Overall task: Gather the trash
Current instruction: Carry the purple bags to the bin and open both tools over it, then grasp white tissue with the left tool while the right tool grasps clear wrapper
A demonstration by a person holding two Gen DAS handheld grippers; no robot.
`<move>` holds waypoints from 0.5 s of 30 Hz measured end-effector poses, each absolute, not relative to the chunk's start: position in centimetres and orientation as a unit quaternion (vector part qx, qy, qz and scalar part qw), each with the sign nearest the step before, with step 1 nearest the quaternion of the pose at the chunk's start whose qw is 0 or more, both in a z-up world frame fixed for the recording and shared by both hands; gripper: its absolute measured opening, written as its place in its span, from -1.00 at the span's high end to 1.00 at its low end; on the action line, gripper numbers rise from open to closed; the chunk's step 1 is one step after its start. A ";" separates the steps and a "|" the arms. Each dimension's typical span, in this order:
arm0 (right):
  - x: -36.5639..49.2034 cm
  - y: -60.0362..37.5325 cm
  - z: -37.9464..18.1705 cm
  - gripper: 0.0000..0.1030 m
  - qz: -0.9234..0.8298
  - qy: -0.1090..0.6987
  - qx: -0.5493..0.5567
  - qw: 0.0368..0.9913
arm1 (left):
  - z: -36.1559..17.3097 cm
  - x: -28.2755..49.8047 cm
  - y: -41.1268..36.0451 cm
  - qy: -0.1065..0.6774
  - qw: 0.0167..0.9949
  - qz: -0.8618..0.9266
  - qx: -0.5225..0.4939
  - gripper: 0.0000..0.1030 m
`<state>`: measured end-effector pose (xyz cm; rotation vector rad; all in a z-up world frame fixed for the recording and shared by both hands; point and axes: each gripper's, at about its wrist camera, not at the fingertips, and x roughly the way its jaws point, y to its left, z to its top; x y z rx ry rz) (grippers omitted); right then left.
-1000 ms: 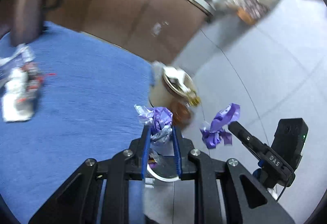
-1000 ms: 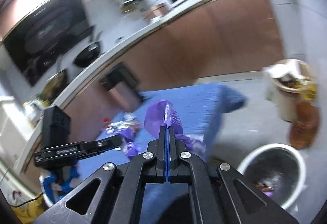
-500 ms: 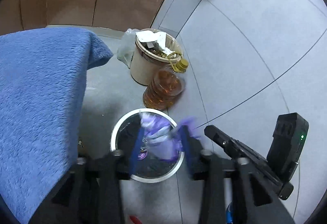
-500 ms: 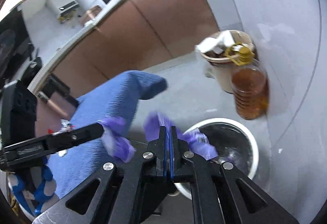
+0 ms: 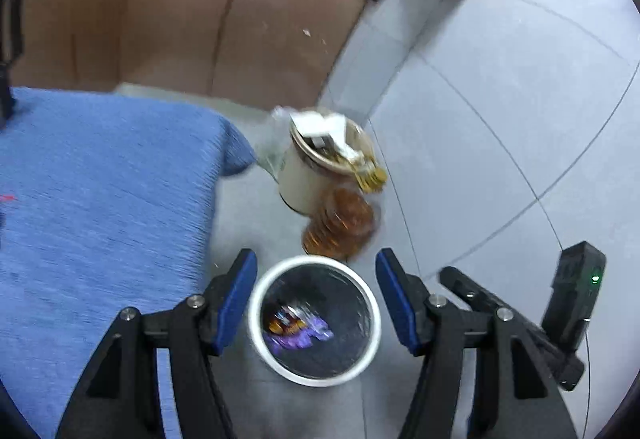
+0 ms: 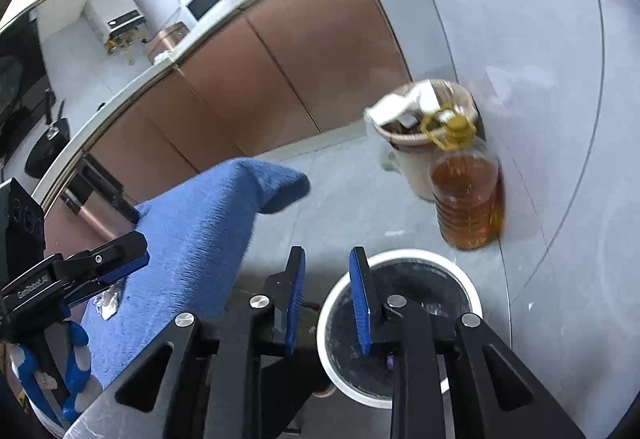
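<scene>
Both purple wrappers (image 5: 298,331) have dropped from my claws into the white bin (image 5: 256,335) at lower centre, and my left claw (image 5: 316,293) and right claw (image 6: 326,299) now gape empty above it.

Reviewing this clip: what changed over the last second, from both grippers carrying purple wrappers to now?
Both grippers let go: the left gripper and right gripper now stand open and empty over the white bin, and purple wrappers lie inside it. A second ago each was clamped on a wrapper above the blue cloth. The oil bottle and beige bucket stayed put.
</scene>
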<state>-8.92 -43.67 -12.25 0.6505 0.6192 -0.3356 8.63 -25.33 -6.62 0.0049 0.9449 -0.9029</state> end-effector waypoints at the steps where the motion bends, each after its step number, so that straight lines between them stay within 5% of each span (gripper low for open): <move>1: -8.8 -43.3 -11.7 0.49 -0.158 0.294 0.308 0.891 | -6.1 8.9 -24.5 0.434 0.798 -0.417 0.003 -0.16; 15: -1.2 -34.4 -6.2 0.41 -0.030 0.297 0.247 0.922 | -4.9 14.2 -7.3 0.414 0.857 -0.303 -0.051 -0.16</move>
